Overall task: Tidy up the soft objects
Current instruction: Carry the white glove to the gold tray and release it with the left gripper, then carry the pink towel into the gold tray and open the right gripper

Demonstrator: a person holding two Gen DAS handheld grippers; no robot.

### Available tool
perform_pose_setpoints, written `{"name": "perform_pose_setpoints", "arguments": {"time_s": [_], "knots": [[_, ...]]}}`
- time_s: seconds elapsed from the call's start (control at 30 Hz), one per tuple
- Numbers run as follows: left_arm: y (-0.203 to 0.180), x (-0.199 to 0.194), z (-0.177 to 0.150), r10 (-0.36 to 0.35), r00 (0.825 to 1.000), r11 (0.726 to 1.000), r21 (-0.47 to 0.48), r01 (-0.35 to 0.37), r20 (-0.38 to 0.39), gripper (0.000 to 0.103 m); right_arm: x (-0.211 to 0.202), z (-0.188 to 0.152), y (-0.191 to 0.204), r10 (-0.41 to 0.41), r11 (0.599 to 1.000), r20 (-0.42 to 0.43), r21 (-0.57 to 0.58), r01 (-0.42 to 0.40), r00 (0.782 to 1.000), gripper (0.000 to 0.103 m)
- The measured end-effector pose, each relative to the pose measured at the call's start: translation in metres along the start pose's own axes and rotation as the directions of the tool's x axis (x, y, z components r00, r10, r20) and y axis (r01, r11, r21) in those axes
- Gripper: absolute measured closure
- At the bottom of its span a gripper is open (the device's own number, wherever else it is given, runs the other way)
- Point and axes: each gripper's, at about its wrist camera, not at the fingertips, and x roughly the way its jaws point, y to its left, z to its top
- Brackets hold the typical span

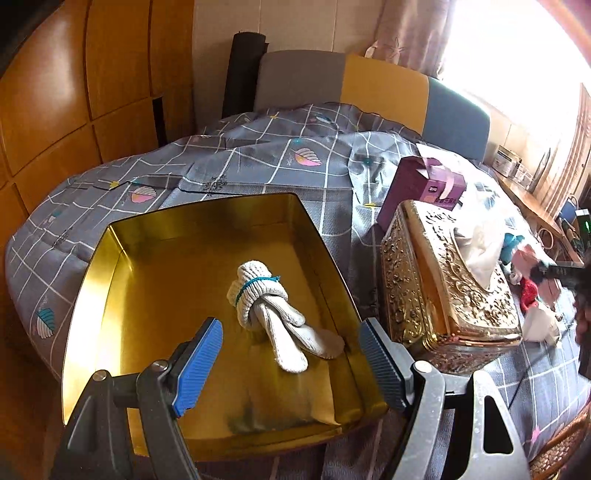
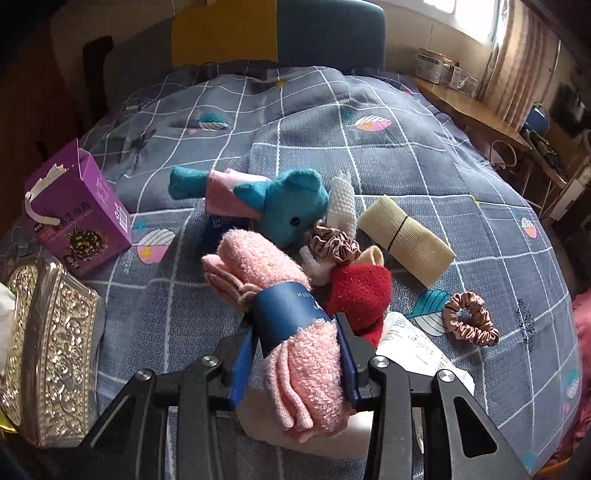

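Both grippers worked over the bed: the left gripper (image 1: 291, 354) hung with its blue pads spread wide and nothing between them, while the right gripper (image 2: 295, 354) was clamped on a rolled pink towel (image 2: 291, 332), pads pressed into both sides of the roll.

Biggest of all was the bed's grey quilt (image 2: 369, 147), crossed by white grid lines and dotted with pink and teal leaves. Behind it stood a headboard (image 1: 369, 85) in grey, yellow and blue panels, orange wooden cupboards (image 1: 74, 92) ran along one side, and a bright window with a pink curtain (image 1: 413, 26) glared at the other.

On the quilt sat an open gold tin (image 1: 122, 277), and inside it, just ahead of the spread left pads, lay a knotted white glove bundle (image 1: 269, 314) with a teal thread round it. Right beside the tin stood an ornate gold tissue box (image 1: 461, 288), and behind that a purple carton (image 1: 417, 184).

That pink towel was fluffy, folded and banded with a dark blue paper sleeve. Just past it lay the pile: a teal plush toy (image 2: 288, 203), a red fuzzy piece (image 2: 362, 291), a cream roll (image 2: 406, 236) tied with a black band, and two satin scrunchies (image 2: 471, 317).
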Motion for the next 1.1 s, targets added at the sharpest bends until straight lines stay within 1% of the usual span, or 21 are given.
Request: {"name": "perform_pose_setpoints", "arguments": {"time_s": [0.1,0.27,0.33,0.43,0.57,0.67,0.7,0.77,0.87,0.9,1.0,1.1], "knots": [[-0.001,-0.004,-0.001,-0.006,1.0,1.0,0.007,0.006,0.008,0.025,-0.006,0.017,0.011,0.037,0.999,0.012,0.012,-0.037,0.999,0.062],[-0.001,-0.006,-0.003,-0.019,1.0,1.0,0.013,0.019,0.008,0.025,-0.015,0.043,0.037,0.048,0.999,0.032,-0.017,-0.047,0.998,0.062],[-0.001,-0.006,-0.004,-0.022,1.0,1.0,0.013,0.021,0.011,0.025,-0.02,0.052,0.046,0.08,0.997,0.04,-0.007,-0.08,0.996,0.062],[0.0,-0.007,-0.004,-0.026,1.0,1.0,0.009,0.026,0.011,0.025,-0.031,0.068,0.064,0.127,0.992,0.067,-0.007,-0.127,0.99,0.062],[0.001,-0.006,-0.005,-0.03,1.0,0.999,0.015,0.03,0.008,0.025,-0.048,0.089,0.099,0.177,0.984,0.106,-0.044,-0.174,0.978,0.062],[0.002,-0.006,-0.006,-0.03,1.0,0.999,0.017,0.03,0.004,0.025,-0.064,0.102,0.134,0.243,0.968,0.139,-0.1,-0.231,0.96,0.062],[0.003,-0.005,-0.006,-0.029,1.0,0.999,0.015,0.029,0.003,0.025,-0.071,0.104,0.148,0.275,0.958,0.147,-0.13,-0.257,0.95,0.062],[0.007,-0.005,-0.007,-0.027,1.0,1.0,0.008,0.027,0.003,0.025,-0.084,0.103,0.179,0.352,0.925,0.147,-0.208,-0.319,0.924,0.062],[0.015,-0.005,-0.007,-0.022,1.0,1.0,-0.009,0.022,0.001,0.025,-0.106,0.088,0.228,0.463,0.849,0.114,-0.343,-0.403,0.879,0.062],[0.019,-0.005,-0.008,-0.018,1.0,1.0,-0.017,0.018,0.001,0.025,-0.112,0.08,0.243,0.487,0.823,0.093,-0.381,-0.421,0.868,0.062],[0.035,-0.006,-0.01,-0.004,1.0,0.999,-0.053,0.004,-0.003,0.025,-0.122,0.049,0.283,0.533,0.748,0.021,-0.478,-0.46,0.846,0.062],[0.054,-0.008,-0.013,0.029,1.0,0.995,-0.097,-0.029,-0.004,0.025,-0.119,0.016,0.311,0.556,0.686,-0.064,-0.528,-0.501,0.829,0.062]]}}
